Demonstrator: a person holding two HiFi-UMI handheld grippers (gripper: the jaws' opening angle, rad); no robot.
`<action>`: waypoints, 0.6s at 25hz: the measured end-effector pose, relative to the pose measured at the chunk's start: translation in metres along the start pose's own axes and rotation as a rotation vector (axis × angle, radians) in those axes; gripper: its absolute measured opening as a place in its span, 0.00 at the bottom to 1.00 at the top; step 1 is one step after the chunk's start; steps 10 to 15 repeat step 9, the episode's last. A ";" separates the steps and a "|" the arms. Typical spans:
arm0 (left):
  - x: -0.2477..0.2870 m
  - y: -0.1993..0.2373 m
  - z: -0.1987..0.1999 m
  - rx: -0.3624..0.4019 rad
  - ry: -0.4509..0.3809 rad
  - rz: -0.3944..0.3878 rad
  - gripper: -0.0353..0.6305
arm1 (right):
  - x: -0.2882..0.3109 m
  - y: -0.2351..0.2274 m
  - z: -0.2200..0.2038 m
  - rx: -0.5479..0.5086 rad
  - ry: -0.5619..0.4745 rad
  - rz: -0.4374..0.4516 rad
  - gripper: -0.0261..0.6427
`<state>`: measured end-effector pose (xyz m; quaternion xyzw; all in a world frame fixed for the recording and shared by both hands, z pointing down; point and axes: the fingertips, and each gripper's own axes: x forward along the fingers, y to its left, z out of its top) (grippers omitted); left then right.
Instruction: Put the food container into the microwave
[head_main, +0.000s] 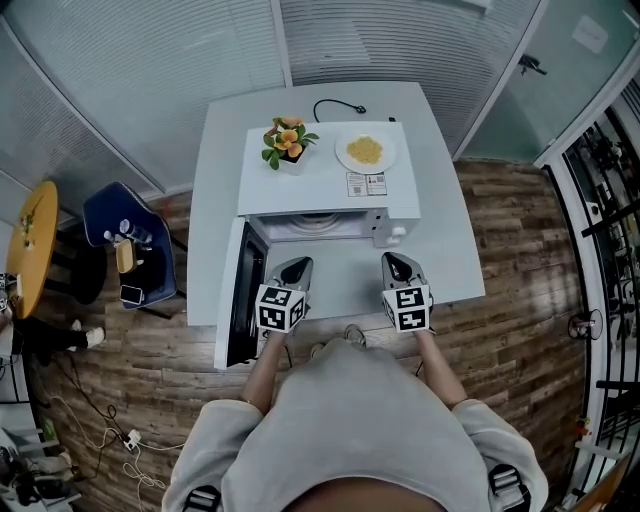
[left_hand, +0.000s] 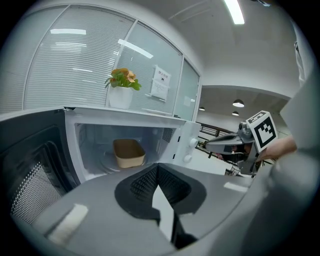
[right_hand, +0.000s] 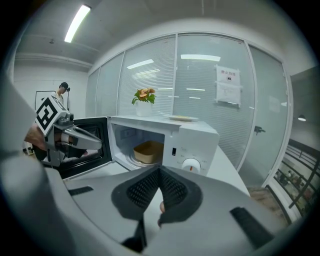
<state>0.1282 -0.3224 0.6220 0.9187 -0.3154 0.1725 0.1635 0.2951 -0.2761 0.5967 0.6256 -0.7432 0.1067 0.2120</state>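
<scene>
Food container (left_hand: 129, 153) sits inside the open microwave (head_main: 330, 180), straight ahead of your left tool (head_main: 296, 264); both it and the right tool (head_main: 396, 260) are pressed together, empty, over the white desk (head_main: 450, 250); blinded glass walls (head_main: 150, 70) beyond; wood floor (head_main: 520, 230) to the right tool's right.

Left tool (head_main: 296, 264) and right tool (head_main: 394, 260) are silver-grey, each bearing a black-and-white marker cube; the person wears a pale grey long-sleeved sweatshirt (head_main: 350, 420).
</scene>
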 end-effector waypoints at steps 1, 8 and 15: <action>0.000 0.000 0.000 0.001 0.001 -0.001 0.07 | 0.001 0.000 0.000 -0.001 0.001 0.001 0.06; 0.002 -0.001 -0.001 0.009 0.005 -0.008 0.07 | 0.004 0.002 -0.002 -0.008 0.013 0.006 0.06; 0.002 -0.001 -0.001 0.009 0.004 -0.008 0.07 | 0.004 0.003 -0.002 -0.008 0.015 0.006 0.06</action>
